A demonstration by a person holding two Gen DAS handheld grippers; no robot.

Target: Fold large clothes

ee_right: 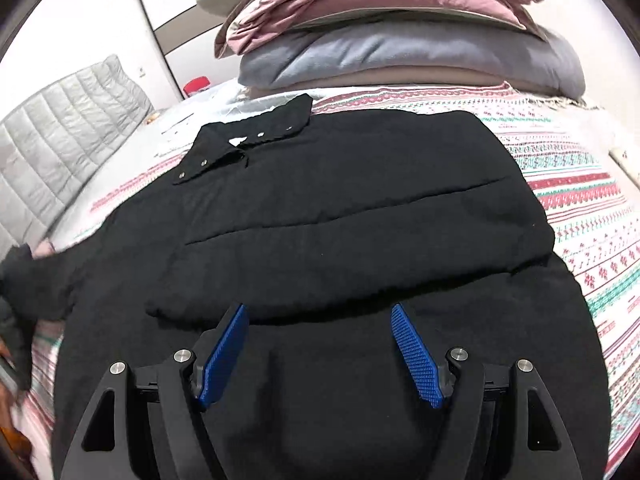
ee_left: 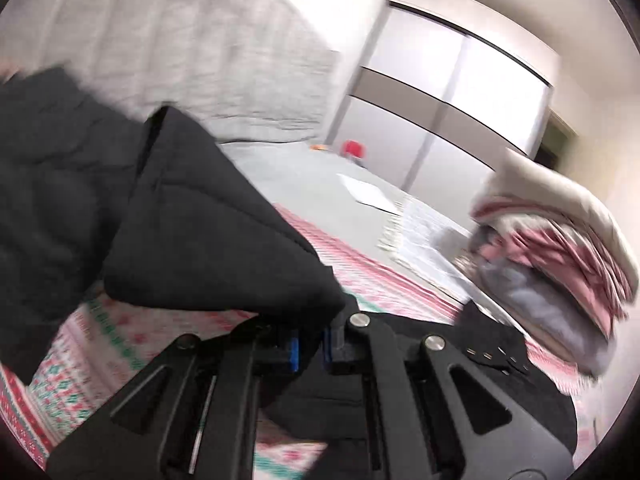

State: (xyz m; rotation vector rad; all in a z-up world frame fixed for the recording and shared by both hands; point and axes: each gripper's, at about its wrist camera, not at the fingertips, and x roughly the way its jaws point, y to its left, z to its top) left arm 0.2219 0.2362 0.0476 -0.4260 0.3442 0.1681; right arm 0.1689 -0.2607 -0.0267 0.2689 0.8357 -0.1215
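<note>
A large black padded jacket [ee_right: 340, 208] lies spread on a patterned blanket [ee_right: 580, 208], collar with snaps [ee_right: 248, 136] at the far side and one sleeve folded across its body. My right gripper [ee_right: 320, 344] hovers just over the jacket's near part, jaws open, blue pads [ee_right: 416, 356] empty. In the left wrist view a quilted part of the jacket [ee_left: 208, 232] is raised off the blanket [ee_left: 100, 352]. My left gripper [ee_left: 310, 350] is shut on its lower edge. The picture is blurred, and which part of the jacket this is I cannot tell.
A stack of folded pink and grey bedding [ee_right: 400, 40] sits beyond the collar, also at the right [ee_left: 560, 248] in the left wrist view. A grey padded headboard [ee_left: 180, 48] stands at the left. A white sheet [ee_left: 368, 192], a red object [ee_left: 354, 148] and a wardrobe [ee_left: 448, 96] lie farther off.
</note>
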